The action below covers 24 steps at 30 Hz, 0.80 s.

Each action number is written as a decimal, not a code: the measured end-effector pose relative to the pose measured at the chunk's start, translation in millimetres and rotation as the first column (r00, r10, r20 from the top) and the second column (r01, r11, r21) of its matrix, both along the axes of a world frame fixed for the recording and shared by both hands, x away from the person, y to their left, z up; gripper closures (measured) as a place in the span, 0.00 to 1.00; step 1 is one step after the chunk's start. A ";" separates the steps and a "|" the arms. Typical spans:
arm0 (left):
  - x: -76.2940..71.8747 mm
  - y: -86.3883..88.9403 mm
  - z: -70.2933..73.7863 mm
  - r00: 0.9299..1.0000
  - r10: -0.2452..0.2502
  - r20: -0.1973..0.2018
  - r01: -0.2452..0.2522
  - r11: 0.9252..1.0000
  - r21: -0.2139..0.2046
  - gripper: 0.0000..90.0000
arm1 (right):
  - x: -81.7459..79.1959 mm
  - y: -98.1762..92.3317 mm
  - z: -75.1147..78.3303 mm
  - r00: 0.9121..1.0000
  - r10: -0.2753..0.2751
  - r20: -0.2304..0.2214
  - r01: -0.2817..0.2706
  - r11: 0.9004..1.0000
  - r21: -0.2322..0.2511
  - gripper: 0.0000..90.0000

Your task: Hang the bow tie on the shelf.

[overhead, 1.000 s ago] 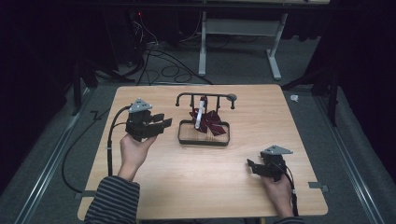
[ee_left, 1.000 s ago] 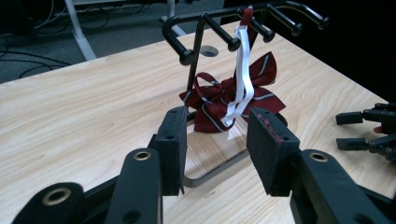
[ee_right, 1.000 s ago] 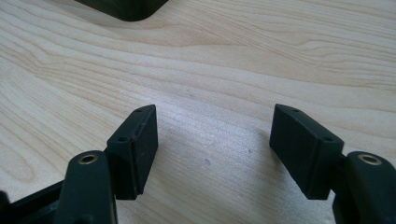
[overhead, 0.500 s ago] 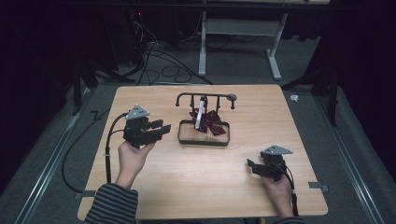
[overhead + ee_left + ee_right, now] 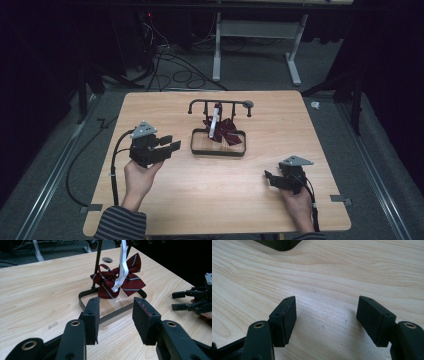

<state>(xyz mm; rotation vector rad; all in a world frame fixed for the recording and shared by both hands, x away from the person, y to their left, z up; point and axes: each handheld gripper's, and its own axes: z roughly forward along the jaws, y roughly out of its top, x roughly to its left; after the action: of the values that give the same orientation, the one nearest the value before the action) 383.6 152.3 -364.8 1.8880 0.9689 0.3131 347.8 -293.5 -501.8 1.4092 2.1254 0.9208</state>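
The bow tie [image 5: 117, 281] remains hung on the stand [image 5: 218, 148]; nothing is gripped by the spread left gripper [image 5: 116, 320] or the spread right gripper [image 5: 327, 320].

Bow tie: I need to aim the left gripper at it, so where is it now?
In the high view the bow tie hangs on the black rack at the table's middle, right of the left gripper; in the left gripper view it lies just beyond the open jaws.

My view takes in a light wooden table [image 5: 200, 200] standing on grey carpet [image 5: 45, 200]. Behind its far edge, black cables [image 5: 170, 65] snake over the floor beside a white desk frame [image 5: 255, 40]. A small white scrap [image 5: 314, 105] lies near the table's far right corner.
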 end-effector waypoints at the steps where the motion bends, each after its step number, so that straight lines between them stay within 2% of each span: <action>1: -0.7 0.6 -1.1 1.000 0.002 0.000 -0.002 1.000 0.000 0.64 | 0.0 0.0 0.0 1.000 0.001 0.000 -0.001 1.000 -0.001 0.37; 8: -5.8 6.3 -10.4 1.000 0.018 -0.014 -0.018 1.000 -0.009 0.64 | 0.1 0.0 0.0 1.000 0.001 0.001 -0.001 1.000 -0.002 0.37; 24: -15.3 20.3 -43.0 0.995 0.078 -0.063 -0.076 0.997 0.025 0.64 | 0.0 0.2 -0.1 1.000 0.001 0.001 -0.001 1.000 -0.003 0.37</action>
<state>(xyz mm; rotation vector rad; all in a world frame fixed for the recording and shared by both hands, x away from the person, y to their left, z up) 368.3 172.6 -407.9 1.8944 1.0872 0.3123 347.8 -293.3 -501.9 1.4062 2.1259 0.9180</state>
